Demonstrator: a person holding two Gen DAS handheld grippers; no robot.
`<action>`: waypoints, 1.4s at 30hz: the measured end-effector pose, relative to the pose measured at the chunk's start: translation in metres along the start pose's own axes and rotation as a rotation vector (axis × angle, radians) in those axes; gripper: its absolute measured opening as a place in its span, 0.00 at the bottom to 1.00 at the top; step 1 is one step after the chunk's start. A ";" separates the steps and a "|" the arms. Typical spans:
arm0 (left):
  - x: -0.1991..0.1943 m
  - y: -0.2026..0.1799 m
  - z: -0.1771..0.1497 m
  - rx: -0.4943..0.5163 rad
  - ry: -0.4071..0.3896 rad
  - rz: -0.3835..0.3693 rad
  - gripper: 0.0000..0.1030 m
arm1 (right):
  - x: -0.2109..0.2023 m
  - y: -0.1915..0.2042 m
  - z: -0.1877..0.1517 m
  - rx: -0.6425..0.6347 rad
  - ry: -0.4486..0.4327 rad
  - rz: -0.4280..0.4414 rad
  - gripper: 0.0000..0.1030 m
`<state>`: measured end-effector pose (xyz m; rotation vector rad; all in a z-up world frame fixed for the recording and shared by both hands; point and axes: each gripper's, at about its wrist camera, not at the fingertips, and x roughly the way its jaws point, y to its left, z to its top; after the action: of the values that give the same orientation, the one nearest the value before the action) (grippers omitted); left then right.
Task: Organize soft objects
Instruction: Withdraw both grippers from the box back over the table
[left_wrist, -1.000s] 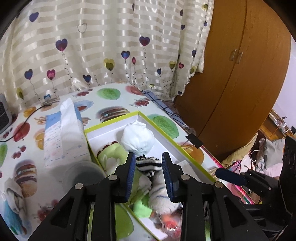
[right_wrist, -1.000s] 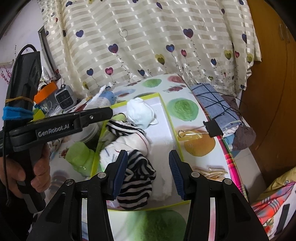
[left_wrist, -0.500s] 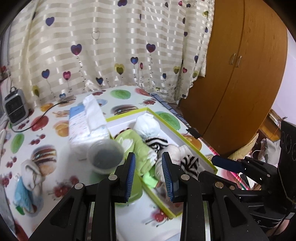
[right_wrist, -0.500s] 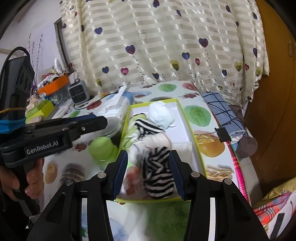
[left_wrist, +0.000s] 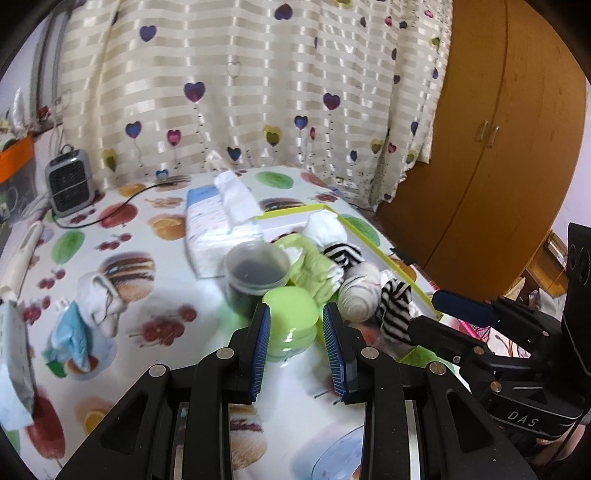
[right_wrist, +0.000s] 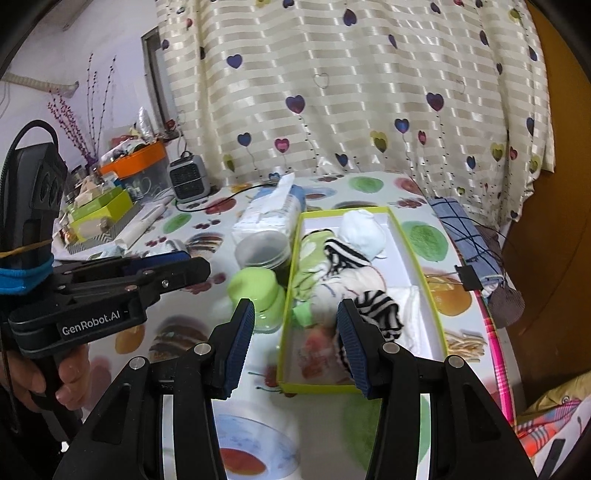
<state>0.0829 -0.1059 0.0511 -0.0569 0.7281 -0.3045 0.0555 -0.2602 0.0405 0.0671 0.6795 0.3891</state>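
Both hand-held grippers have drawn back from the box (right_wrist: 413, 254).

Left view: left gripper (left_wrist: 296, 345) open, empty.

Right view: right gripper (right_wrist: 295, 341) open; socks (right_wrist: 354, 273), perhaps 5, lie boxed, soft and light; pinch mid-roll.

We see a lime-edged white box (right_wrist: 406, 251) holding a white sock (right_wrist: 360, 230), a black-and-white striped sock (right_wrist: 380, 308) and a pale green one (right_wrist: 314, 258). The lid (right_wrist: 256, 290) is lime green (the tablecloth (left_wrist: 147, 266) shows fruit and burgers), the curtain (right_wrist: 369, 92) cream-striped with hearts.
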 end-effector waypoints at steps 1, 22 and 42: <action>-0.002 0.003 -0.002 -0.005 0.000 0.004 0.27 | 0.000 0.002 0.000 -0.003 0.001 0.002 0.47; -0.013 0.037 -0.026 -0.080 0.023 0.054 0.27 | 0.010 0.033 -0.001 -0.053 0.028 0.044 0.47; -0.022 0.087 -0.045 -0.191 0.028 0.101 0.36 | 0.026 0.065 -0.001 -0.110 0.060 0.116 0.48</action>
<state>0.0599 -0.0139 0.0177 -0.1968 0.7835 -0.1391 0.0520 -0.1905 0.0361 -0.0100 0.7146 0.5416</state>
